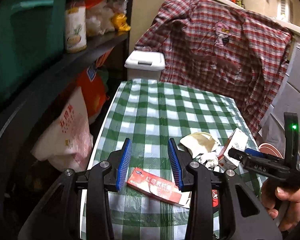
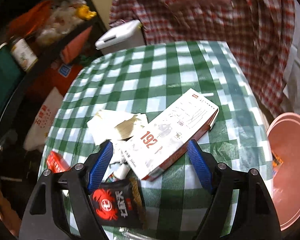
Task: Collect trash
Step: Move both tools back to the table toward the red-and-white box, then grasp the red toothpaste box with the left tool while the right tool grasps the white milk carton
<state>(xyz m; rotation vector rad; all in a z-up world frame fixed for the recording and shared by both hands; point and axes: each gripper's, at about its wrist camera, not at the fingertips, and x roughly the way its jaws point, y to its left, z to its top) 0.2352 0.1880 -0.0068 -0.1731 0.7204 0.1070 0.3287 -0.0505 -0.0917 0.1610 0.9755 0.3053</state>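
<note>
My left gripper's [image 1: 149, 164] fingers stand partly apart and empty above the red flat carton [image 1: 156, 188]; my right gripper's [image 2: 150, 161] fingers are spread wide around the near end of the white "192" box [image 2: 170, 134], not pressing it. Nothing appears collected yet: crumpled paper [image 2: 118, 126], a black snack packet [image 2: 118, 202] and both boxes lie on the green checked tablecloth [image 2: 150, 74]. The pink basin [image 2: 290, 160] waits just beside the table's right edge, its contents unclear.

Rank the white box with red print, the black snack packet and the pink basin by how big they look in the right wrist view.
1. Pink basin, though the frame edge cuts it off.
2. White box with red print.
3. Black snack packet, though it lies nearest the camera, so its true size against the box is unsure.
</note>
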